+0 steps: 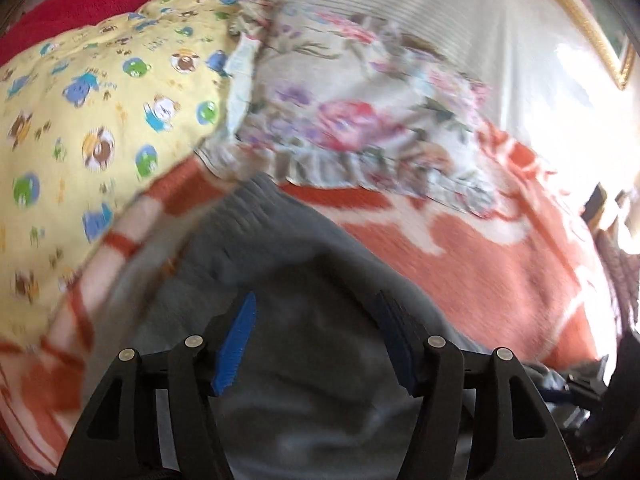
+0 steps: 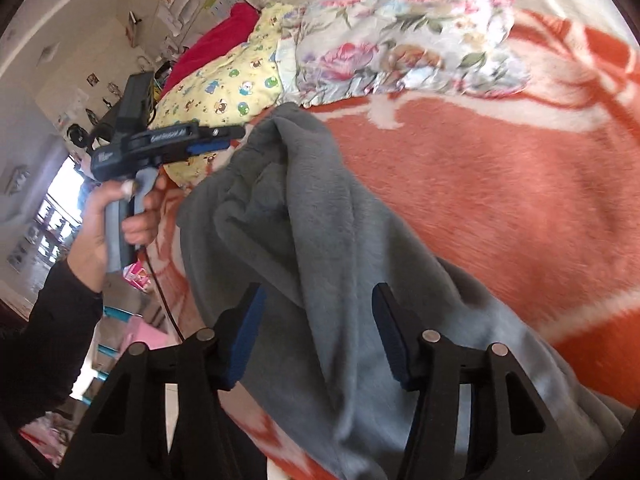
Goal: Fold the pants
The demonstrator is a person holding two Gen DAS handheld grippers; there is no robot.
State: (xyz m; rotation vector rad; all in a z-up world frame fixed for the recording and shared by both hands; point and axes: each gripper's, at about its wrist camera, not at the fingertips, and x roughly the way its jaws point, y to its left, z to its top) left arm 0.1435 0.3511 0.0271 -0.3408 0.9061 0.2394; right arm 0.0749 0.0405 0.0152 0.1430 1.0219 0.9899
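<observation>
The grey fleece pants [image 2: 320, 216] lie bunched on an orange and white blanket [image 2: 500, 184]. In the right wrist view my right gripper [image 2: 316, 300] is open, its blue pads either side of the grey cloth without pinching it. My left gripper [image 2: 236, 140] shows there from the side, held by a hand, its tips at the raised upper edge of the pants; the grip itself is hidden. In the left wrist view, which is blurred, the left gripper [image 1: 316, 308] has its blue pads spread wide over the grey pants [image 1: 288, 248].
A yellow cartoon-print pillow [image 1: 100, 92] and a floral pillow [image 1: 352, 108] lie at the head of the bed, with a red blanket [image 1: 80, 4] behind. A gold picture frame [image 1: 592, 28] hangs on the wall. The room's clutter shows at left of the right wrist view.
</observation>
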